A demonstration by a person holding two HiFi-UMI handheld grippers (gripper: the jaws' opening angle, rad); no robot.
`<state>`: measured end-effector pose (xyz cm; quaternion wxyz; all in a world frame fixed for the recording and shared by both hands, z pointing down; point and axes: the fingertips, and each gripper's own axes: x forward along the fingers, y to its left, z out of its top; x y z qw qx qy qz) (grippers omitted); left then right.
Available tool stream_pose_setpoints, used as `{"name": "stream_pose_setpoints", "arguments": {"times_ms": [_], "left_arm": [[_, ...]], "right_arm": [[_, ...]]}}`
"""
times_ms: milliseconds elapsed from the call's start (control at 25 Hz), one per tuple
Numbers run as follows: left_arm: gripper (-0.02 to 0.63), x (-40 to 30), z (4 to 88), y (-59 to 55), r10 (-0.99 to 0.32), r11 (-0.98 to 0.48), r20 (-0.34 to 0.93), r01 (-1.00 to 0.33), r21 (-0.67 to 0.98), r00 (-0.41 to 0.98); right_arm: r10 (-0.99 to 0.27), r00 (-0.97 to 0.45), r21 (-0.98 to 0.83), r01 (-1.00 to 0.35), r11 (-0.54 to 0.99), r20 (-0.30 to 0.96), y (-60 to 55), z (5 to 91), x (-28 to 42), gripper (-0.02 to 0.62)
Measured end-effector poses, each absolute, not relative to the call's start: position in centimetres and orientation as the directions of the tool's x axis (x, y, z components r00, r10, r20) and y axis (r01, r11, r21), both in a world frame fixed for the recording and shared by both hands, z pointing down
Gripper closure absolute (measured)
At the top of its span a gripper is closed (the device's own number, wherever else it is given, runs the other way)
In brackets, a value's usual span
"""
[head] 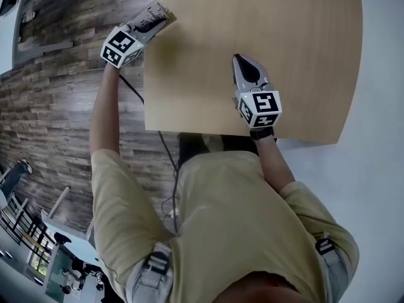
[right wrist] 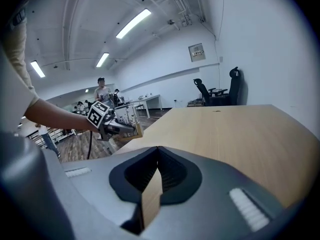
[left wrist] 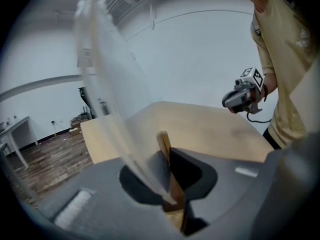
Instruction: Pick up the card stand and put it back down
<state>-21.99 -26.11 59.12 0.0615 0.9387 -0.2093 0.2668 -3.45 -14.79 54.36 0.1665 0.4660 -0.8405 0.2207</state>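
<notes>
The card stand (head: 159, 12) is a small wooden base with a clear upright sheet. My left gripper (head: 151, 23) is shut on it and holds it in the air at the left edge of the light wooden table (head: 303, 43). In the left gripper view the wooden base (left wrist: 171, 181) is pinched between the jaws, and the clear sheet (left wrist: 107, 94) slants up to the left. The right gripper view shows the held card stand (right wrist: 131, 120) and the left gripper (right wrist: 120, 128) beside the table corner. My right gripper (head: 242, 62) rests over the table's near middle, shut with nothing in it (right wrist: 158, 151).
A wood-plank floor (head: 57, 106) lies left of the table. A black cable (head: 165, 150) hangs below the table's near edge. Two black office chairs (right wrist: 220, 89) stand at the far wall, and people stand by desks (right wrist: 102, 91) in the background.
</notes>
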Motion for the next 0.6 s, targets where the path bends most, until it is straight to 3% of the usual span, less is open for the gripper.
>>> {"name": "stream_pose_setpoints", "arguments": {"times_ms": [280,480,600], "left_arm": [[0.565,-15.3,64.9,-24.6,-0.172,-0.981,0.605,-0.192,-0.033,0.778],[0.556,-14.2,65.7,-24.4,-0.124,-0.990,0.605,-0.137,-0.024,0.787],[0.450,-14.3,66.6,-24.3,-0.116,-0.989,0.647,-0.148,-0.004,0.754]], "right_arm": [[-0.700,-0.501,-0.234,-0.863,0.447,0.510,-15.0,56.4,-2.5,0.589],[-0.698,-0.488,-0.240,-0.871,0.428,0.525,-14.9,57.4,-1.8,0.589],[-0.703,-0.480,-0.236,-0.875,0.422,0.525,-14.7,57.1,-1.3,0.589]]}}
